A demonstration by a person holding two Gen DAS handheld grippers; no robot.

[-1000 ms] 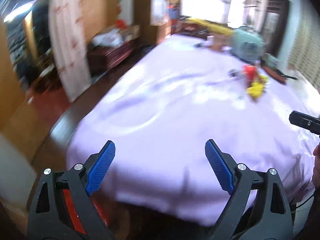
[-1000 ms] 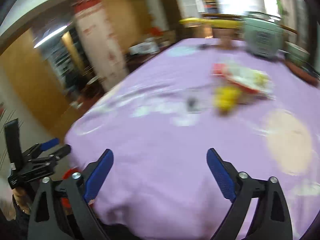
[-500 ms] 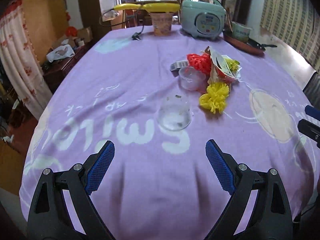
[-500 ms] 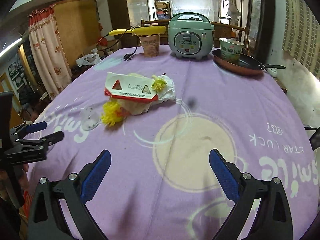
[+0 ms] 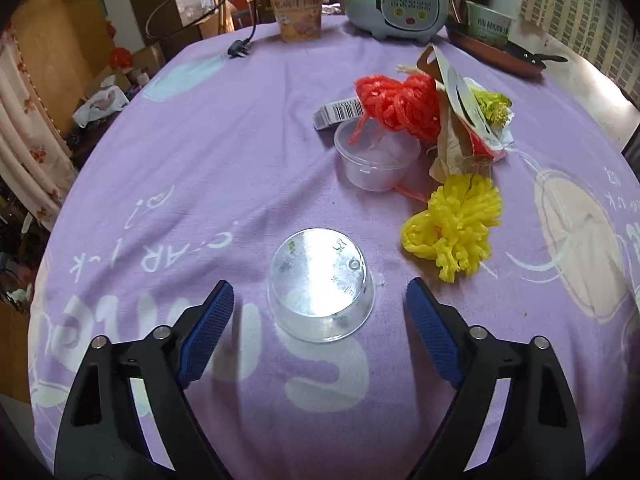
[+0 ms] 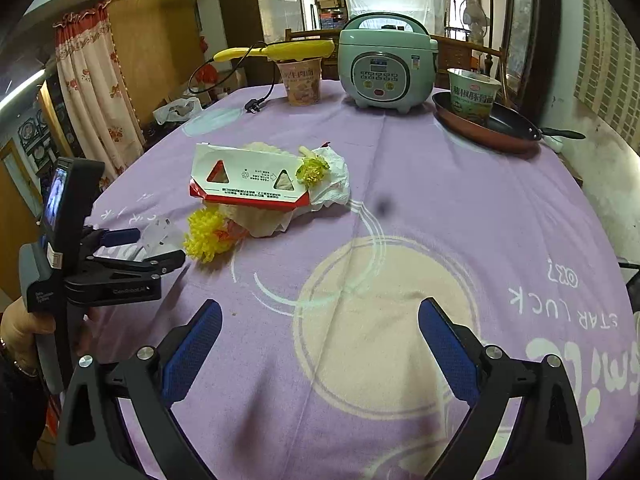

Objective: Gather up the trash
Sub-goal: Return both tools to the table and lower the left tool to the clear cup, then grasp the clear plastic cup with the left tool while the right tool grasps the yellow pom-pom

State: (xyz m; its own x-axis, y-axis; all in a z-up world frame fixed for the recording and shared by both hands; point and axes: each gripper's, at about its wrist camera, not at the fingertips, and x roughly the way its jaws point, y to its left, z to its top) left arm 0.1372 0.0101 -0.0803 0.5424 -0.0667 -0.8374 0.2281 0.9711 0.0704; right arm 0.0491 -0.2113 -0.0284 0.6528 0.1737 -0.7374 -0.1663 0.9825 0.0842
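An upturned clear plastic cup (image 5: 320,286) lies on the purple tablecloth (image 5: 240,152), between the blue pads of my left gripper (image 5: 320,304). The jaws are closing, still apart from the cup's sides. Beyond it lie a second clear cup (image 5: 376,158), a red net (image 5: 400,104), a yellow net (image 5: 456,226), a barcode label (image 5: 340,114) and a torn red-and-white carton (image 6: 250,182) with crumpled paper. My right gripper (image 6: 320,330) hangs open over bare cloth, with nothing between its fingers. The left gripper (image 6: 136,248) shows at the left of the right wrist view.
At the table's far end stand a mint rice cooker (image 6: 386,66), a noodle cup (image 6: 302,80) under a yellow handled tool (image 6: 276,52), a black plug (image 6: 254,106), and a frying pan (image 6: 492,128) holding a green noodle cup (image 6: 472,96). Curtain (image 6: 92,92) and cabinets lie left.
My left gripper swung from the table's left side toward the trash and came down around the upturned cup, its jaws narrowing. The right gripper's view shifted onto the table's right half.
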